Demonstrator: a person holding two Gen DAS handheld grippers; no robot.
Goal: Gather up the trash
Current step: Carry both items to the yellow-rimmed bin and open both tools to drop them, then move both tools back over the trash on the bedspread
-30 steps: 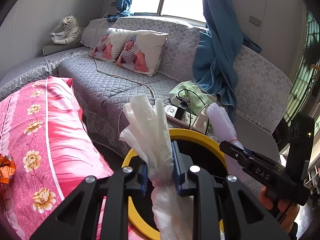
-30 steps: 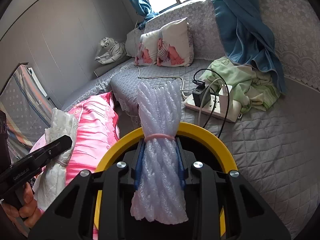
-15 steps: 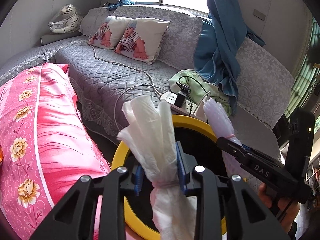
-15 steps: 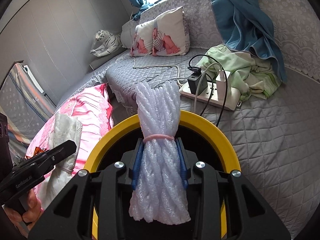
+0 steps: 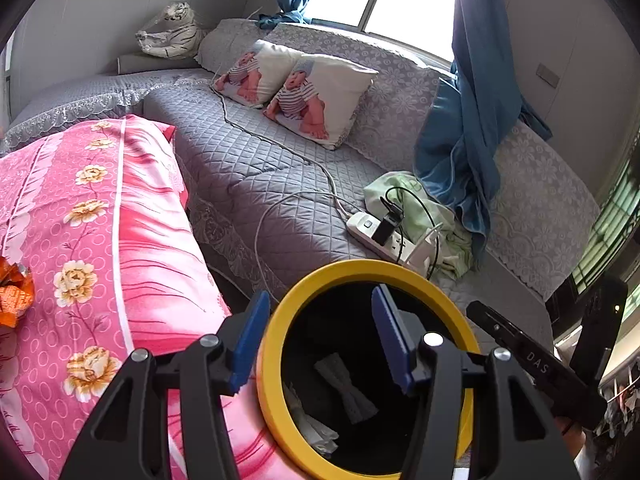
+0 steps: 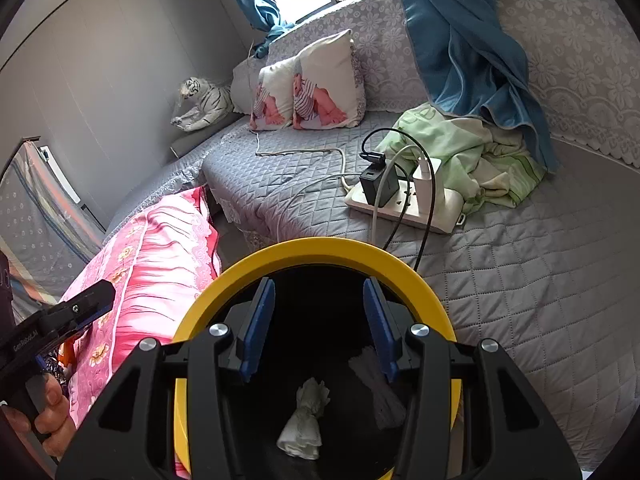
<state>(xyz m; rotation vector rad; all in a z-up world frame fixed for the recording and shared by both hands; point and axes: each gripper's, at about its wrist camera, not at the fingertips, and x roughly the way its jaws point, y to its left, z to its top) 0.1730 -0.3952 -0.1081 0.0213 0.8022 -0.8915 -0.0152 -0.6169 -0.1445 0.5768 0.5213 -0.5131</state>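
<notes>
A black bin with a yellow rim stands right below both grippers. My left gripper is over its mouth, jaws opening, nothing between the blue pads. My right gripper hangs over the same bin, jaws also opening and empty. Inside the bin lie a white tissue wad and a tied bundle of bubble wrap. An orange crumpled wrapper rests on the pink quilt at the far left.
A pink floral quilt lies left of the bin. On the grey quilted sofa sit a white power strip with chargers and cables, a green cloth, two printed cushions and a toy tiger. A blue curtain hangs at right.
Both grippers have opened. The white tissue wad has left the left jaws and the bubble wrap bundle the right jaws; both now lie inside the bin.
</notes>
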